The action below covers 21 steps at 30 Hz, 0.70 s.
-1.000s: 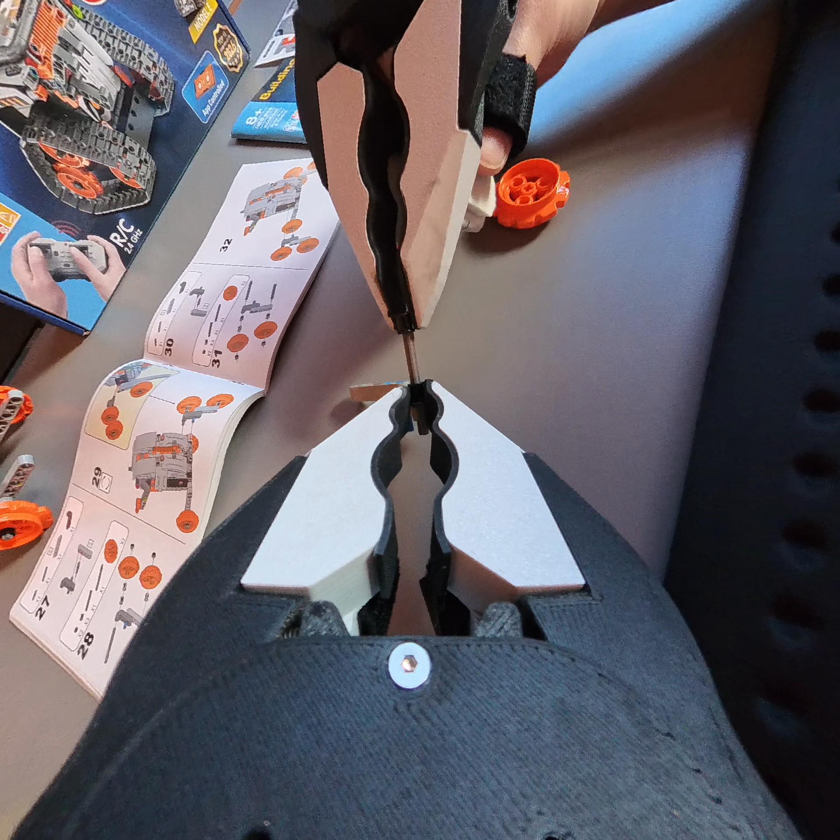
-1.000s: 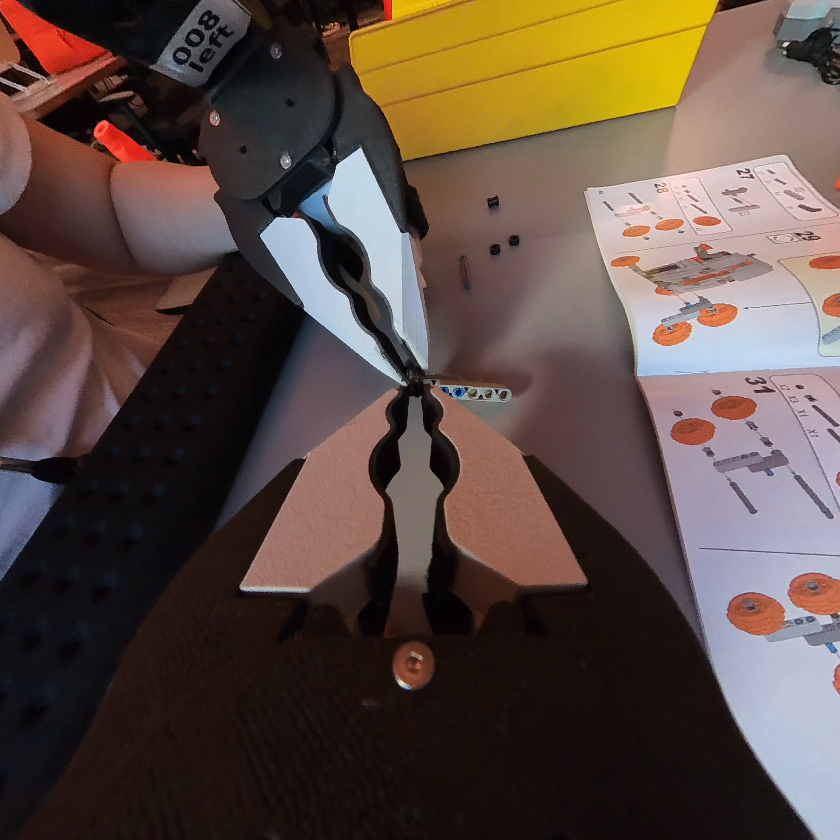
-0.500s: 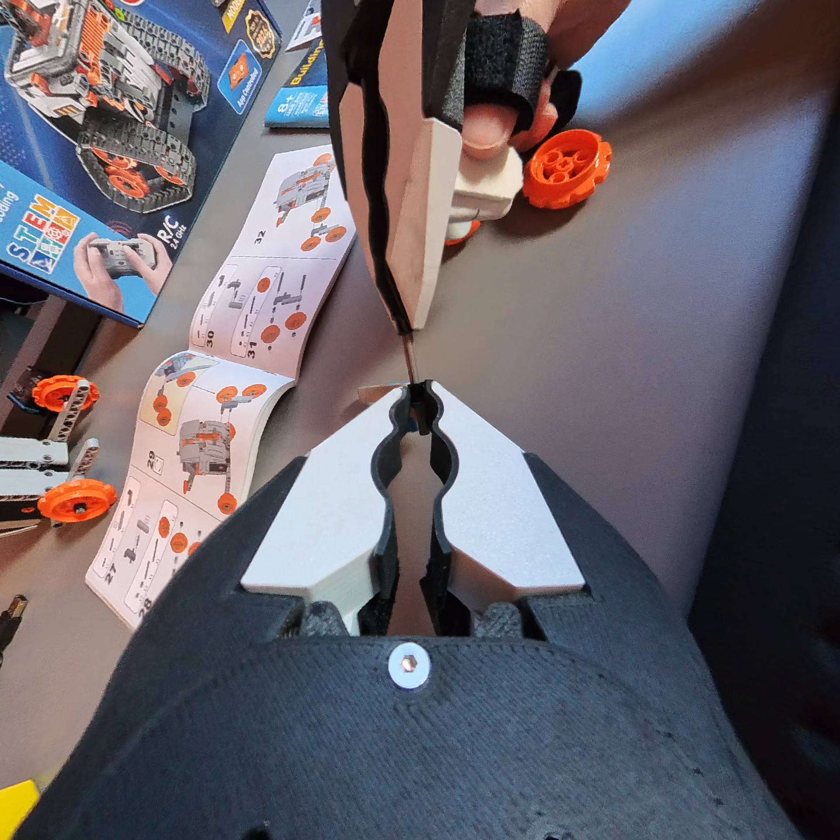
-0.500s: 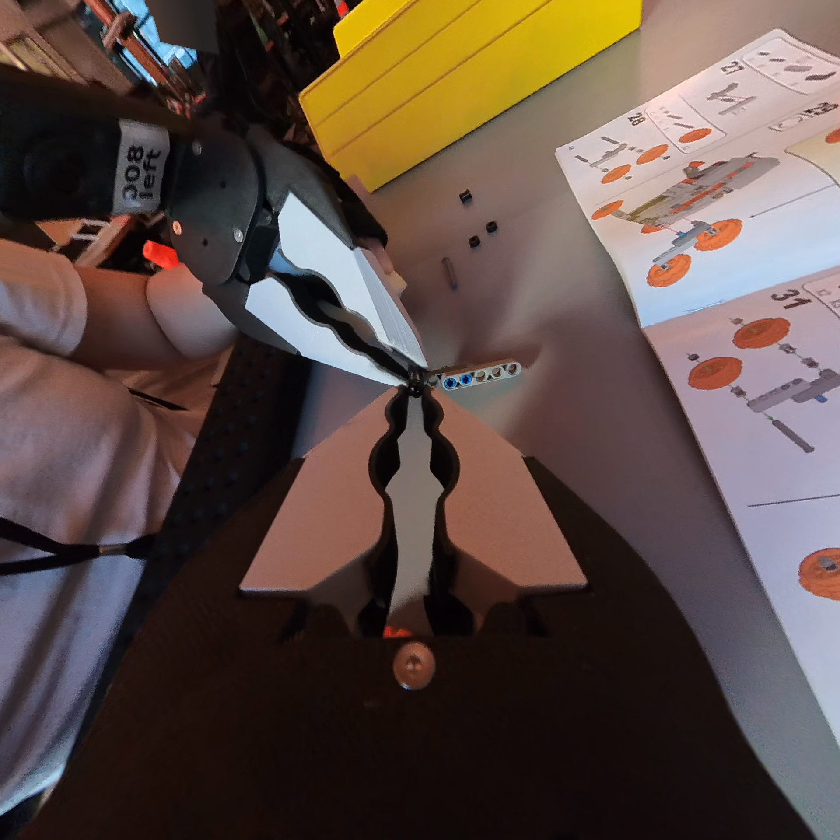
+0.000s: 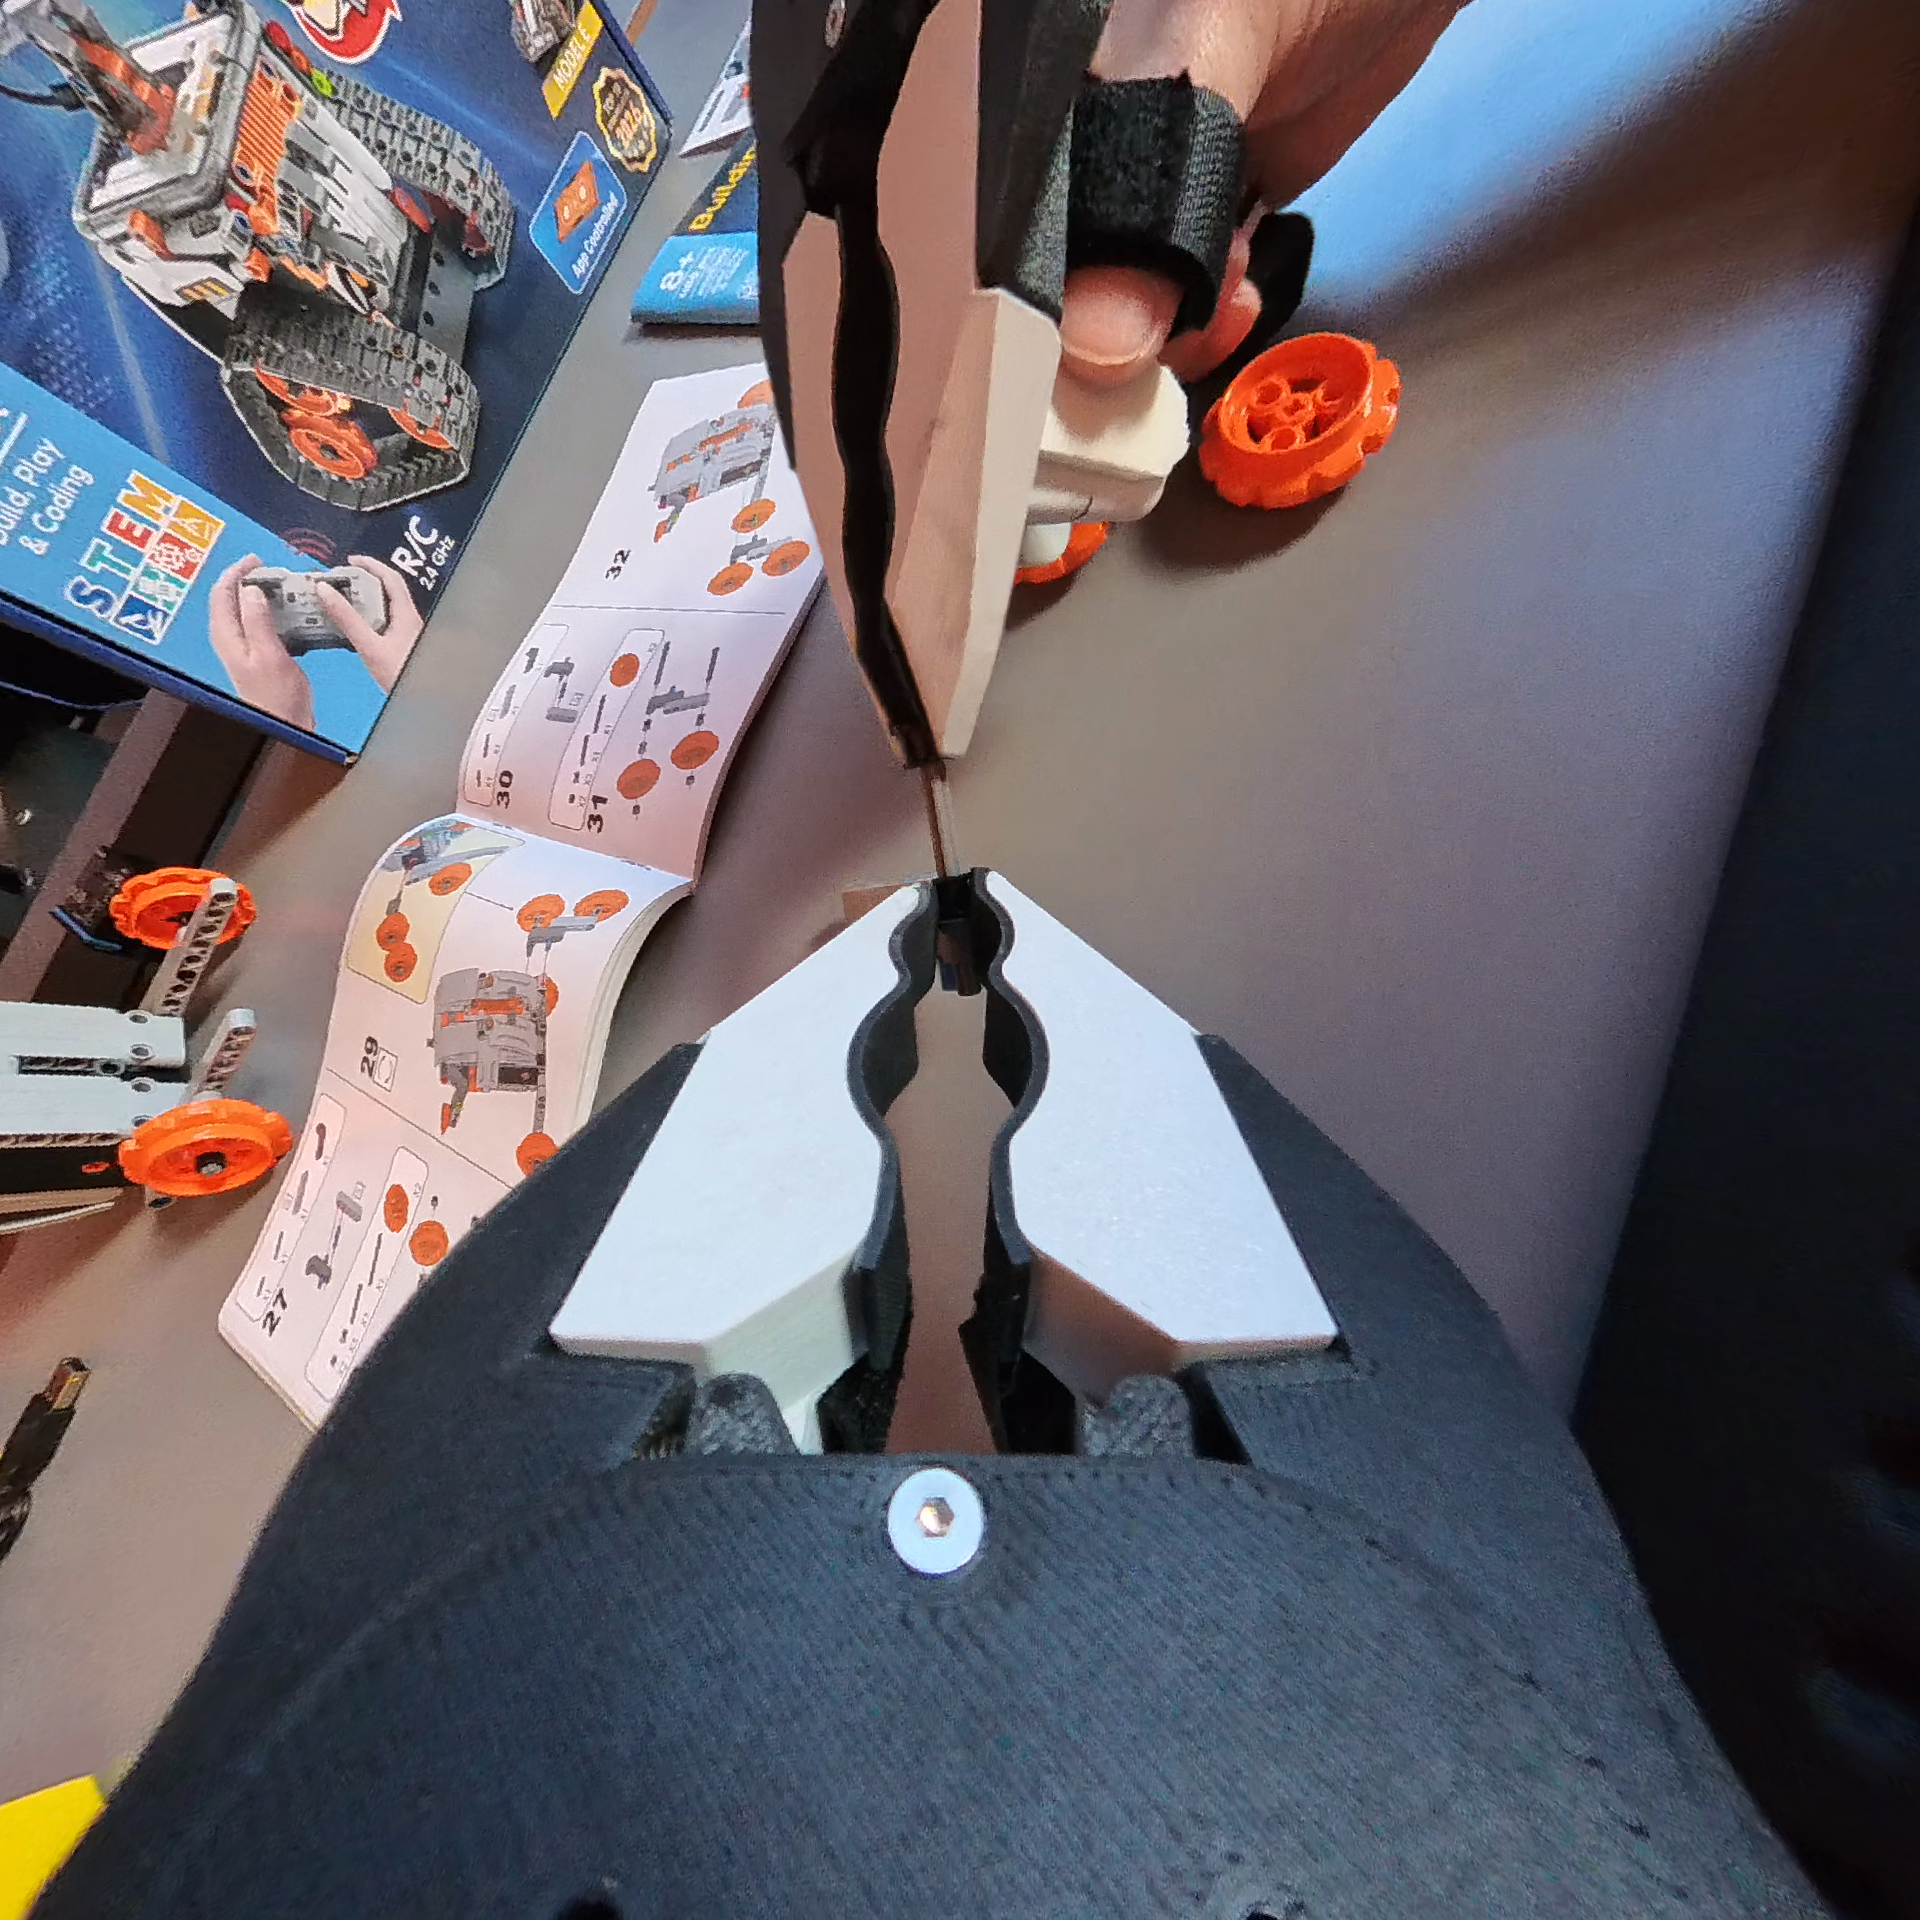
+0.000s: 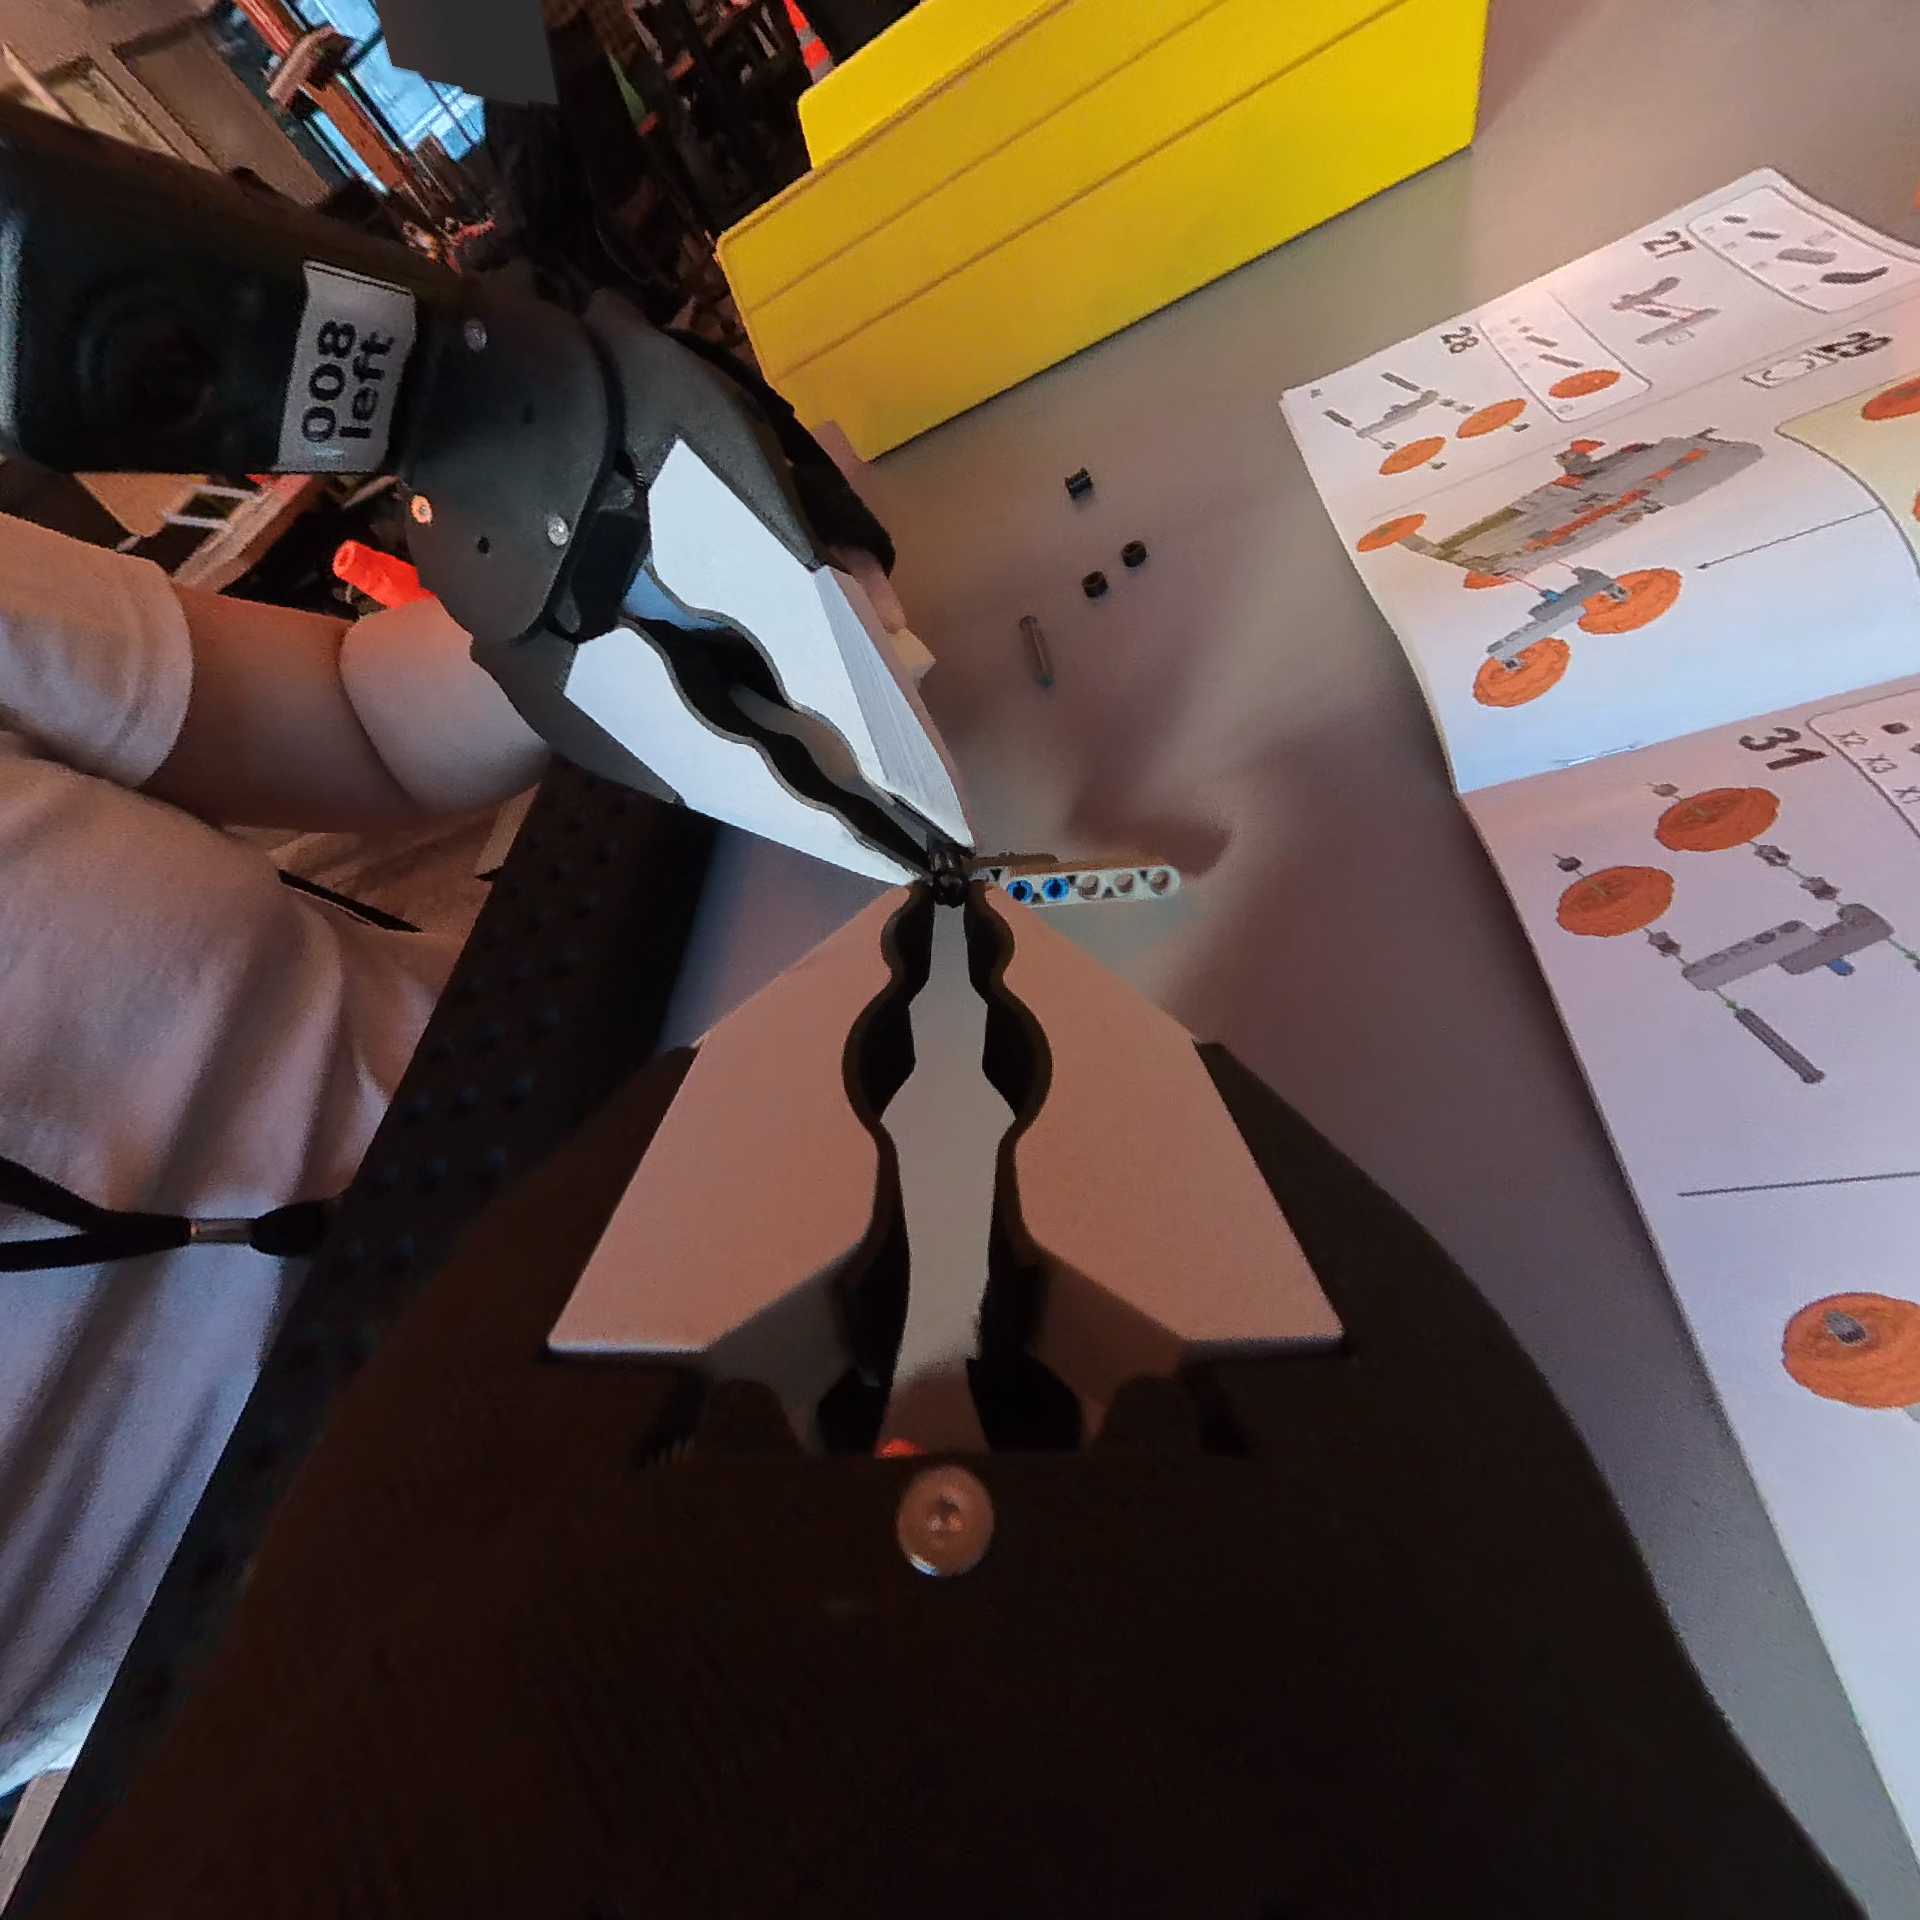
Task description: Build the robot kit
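Note:
My left gripper (image 5: 956, 904) is shut on a small black bush (image 5: 954, 935) at its tips. My right gripper (image 5: 920, 753) comes down from above, shut on a thin grey axle (image 5: 940, 821) whose lower end meets the bush. In the right wrist view my right gripper (image 6: 948, 902) and my left gripper (image 6: 935, 857) meet tip to tip at the black bush (image 6: 945, 883); the axle is hidden there. A grey holed beam (image 6: 1091, 886) with blue pins lies on the table just beyond the tips.
An open instruction booklet (image 5: 582, 831) and a blue toy box (image 5: 260, 343) lie left. Orange wheels (image 5: 1299, 416) sit beyond, and a part-built model (image 5: 114, 1091) at far left. A yellow bin (image 6: 1122, 187), small black bushes (image 6: 1117, 566) and a spare axle (image 6: 1036, 652) are on the grey table (image 6: 1299, 935). A black pegboard (image 6: 499, 1039) borders it. Less than 4 cm separates the two grippers' tips.
Both grippers have stayed tip to tip while turning together. The left gripper now leans in from a flatter angle in the right wrist view. More of the table's left side shows.

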Motion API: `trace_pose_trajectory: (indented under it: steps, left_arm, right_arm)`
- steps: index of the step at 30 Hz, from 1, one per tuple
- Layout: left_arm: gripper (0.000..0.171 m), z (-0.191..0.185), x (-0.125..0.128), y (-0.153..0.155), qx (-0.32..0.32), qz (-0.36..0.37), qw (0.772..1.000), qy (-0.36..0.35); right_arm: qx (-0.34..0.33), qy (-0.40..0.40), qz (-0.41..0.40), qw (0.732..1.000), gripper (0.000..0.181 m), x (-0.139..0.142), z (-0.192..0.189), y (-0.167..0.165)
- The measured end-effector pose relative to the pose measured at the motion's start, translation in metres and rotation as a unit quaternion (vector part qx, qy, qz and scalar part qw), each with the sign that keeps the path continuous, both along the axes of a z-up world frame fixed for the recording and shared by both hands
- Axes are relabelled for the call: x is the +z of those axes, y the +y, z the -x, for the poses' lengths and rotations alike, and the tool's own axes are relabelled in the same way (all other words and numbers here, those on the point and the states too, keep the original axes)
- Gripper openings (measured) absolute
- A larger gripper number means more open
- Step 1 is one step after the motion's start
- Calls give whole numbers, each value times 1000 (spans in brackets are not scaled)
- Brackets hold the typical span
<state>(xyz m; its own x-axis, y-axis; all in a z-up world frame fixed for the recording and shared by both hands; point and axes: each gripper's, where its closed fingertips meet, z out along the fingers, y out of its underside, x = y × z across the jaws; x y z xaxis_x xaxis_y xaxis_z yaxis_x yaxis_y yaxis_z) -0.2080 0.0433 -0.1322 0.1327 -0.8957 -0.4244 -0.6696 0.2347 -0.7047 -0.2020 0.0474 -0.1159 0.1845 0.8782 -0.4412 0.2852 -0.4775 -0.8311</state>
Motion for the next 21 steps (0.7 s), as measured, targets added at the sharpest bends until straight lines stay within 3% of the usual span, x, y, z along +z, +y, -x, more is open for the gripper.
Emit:
trace_pose_trajectory:
  steps: [9,21]
  left_arm:
    - [2,1,-3,7,18,-51,998,30]
    - [2,2,-1,9,24,-44,999,20]
  right_arm:
    - [-38,-15,45,998,5,-5,0,6]
    - [-42,14,77,996,5,-1,1,7]
